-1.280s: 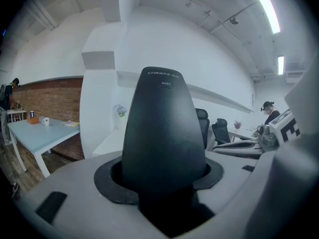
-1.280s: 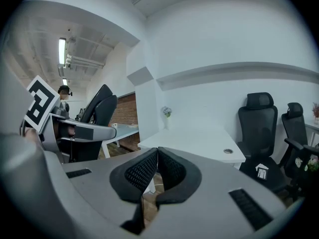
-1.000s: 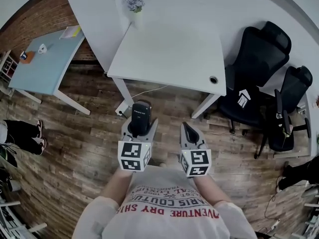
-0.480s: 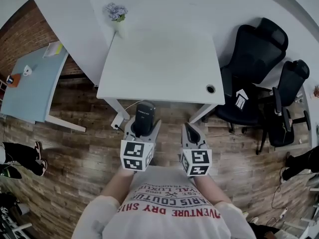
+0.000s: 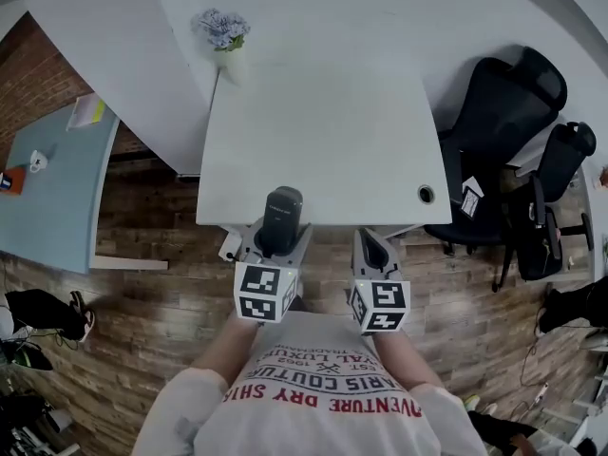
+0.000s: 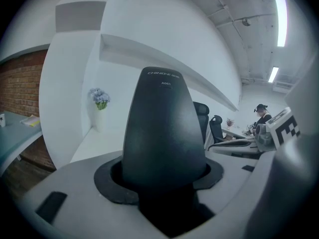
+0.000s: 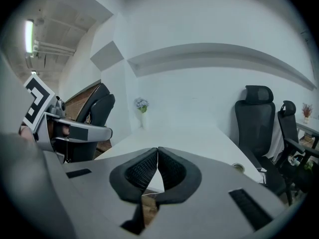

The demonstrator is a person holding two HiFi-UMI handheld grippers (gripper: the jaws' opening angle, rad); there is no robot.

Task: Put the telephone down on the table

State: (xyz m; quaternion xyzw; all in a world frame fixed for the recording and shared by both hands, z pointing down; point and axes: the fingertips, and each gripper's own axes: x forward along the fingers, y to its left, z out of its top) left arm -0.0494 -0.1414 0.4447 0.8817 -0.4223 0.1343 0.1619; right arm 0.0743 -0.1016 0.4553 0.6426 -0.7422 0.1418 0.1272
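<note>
Table (image 5: 313, 122) nearer; left gripper (image 5: 276, 241) clamps upright, rounded black telephone (image 6: 163, 128).

The lower end of the telephone (image 6: 162, 128) is hidden between the pads of the left gripper (image 5: 279, 234); the print near its top is too small to be read; the legs of the white table (image 5: 313, 131) are mostly covered by its own top; left of the white table, a blue table (image 5: 57, 198) is cut off by the picture's edge, and the small things (image 5: 36, 162) on it cannot be identified; nearer, also left of the white table, only a person's legs (image 5: 43, 310) are seen.
</note>
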